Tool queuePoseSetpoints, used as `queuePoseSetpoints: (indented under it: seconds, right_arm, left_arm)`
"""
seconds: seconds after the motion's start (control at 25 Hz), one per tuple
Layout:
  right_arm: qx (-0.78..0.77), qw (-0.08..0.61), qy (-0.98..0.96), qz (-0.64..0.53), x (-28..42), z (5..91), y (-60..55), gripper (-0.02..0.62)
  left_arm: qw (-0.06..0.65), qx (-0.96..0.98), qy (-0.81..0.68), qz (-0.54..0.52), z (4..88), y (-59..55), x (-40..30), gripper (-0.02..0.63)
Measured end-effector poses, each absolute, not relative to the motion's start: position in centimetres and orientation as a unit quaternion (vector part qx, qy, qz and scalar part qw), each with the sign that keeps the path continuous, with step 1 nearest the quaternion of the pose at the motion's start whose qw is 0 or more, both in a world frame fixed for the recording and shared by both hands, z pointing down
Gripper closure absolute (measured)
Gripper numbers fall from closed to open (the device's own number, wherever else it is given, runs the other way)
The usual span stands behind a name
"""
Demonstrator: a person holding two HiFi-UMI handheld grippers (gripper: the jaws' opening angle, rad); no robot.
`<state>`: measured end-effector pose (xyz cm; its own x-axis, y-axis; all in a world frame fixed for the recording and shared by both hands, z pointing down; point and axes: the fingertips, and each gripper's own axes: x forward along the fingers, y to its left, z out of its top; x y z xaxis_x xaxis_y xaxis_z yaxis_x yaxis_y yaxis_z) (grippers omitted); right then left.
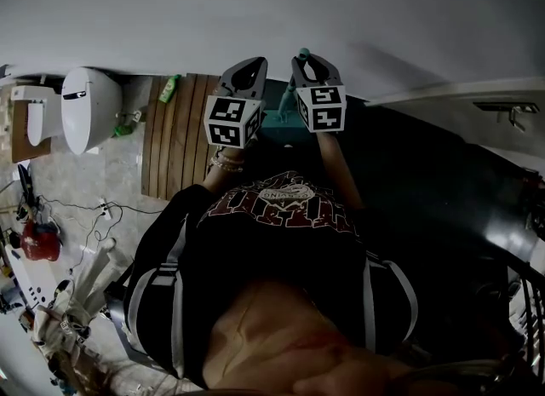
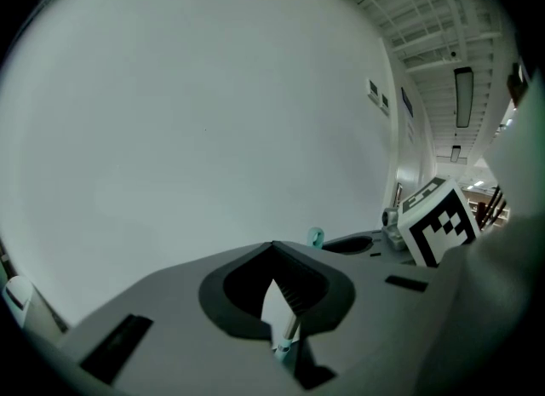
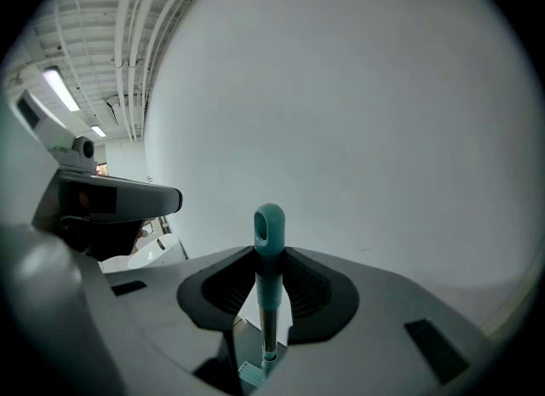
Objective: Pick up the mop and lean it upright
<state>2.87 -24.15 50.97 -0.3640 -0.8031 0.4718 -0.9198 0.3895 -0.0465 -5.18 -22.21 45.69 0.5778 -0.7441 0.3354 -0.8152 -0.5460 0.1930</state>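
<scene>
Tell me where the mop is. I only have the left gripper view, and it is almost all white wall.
Observer: The right gripper is shut on the mop handle, just below its hanging loop.
Operator: Report what lies under that grip.
Observer: The shaft runs down from the jaws to what looks like the teal mop head, at the bottom edge of the right gripper view.
Operator: Describe what else is around.
Observer: In the head view a wooden slatted mat lies at the left, with a toilet further left.
</scene>
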Motion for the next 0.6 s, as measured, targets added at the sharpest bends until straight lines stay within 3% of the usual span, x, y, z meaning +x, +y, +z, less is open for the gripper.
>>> queuePoseSetpoints:
  seconds: [0.6]
  right_arm:
    - [0.506,0.189,-0.828,0.149,3.3,50.3,-18.3,0.483]
  left_arm:
    - [0.168,0.870,-0.451,0.110,45.6,-18.9,-3.6,0.566]
